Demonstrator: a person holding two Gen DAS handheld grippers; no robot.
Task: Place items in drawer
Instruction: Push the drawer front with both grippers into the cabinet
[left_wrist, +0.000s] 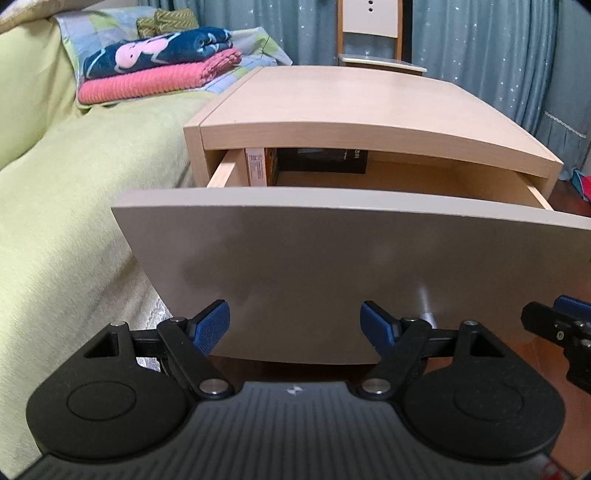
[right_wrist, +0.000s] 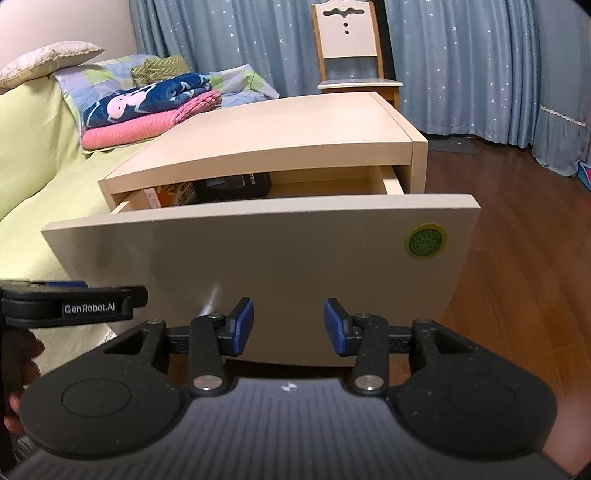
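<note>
Blue star-speckled curtains (right_wrist: 461, 66) and a wooden chair (right_wrist: 351, 55) stand behind a pale wood nightstand (right_wrist: 277, 136), which sits on a dark wooden floor (right_wrist: 517, 258) just beside a bed with a green cover (left_wrist: 74, 177). The nightstand's drawer (left_wrist: 332, 258) is pulled out, its smooth, gently curved front panel facing both cameras, with a round green sticker (right_wrist: 424, 240) near one upper corner. Inside, toward the back, lie a black box (right_wrist: 232, 185) and an orange-printed box (right_wrist: 177, 194), touching each other. The left gripper (left_wrist: 295, 325) and right gripper (right_wrist: 289, 325) are level, side by side before the drawer front, low on the panel. Each has its blue ribbed pads spread apart, holding nothing. Folded pink and navy blankets (left_wrist: 159, 66) lie on the bed beyond the nightstand.
</note>
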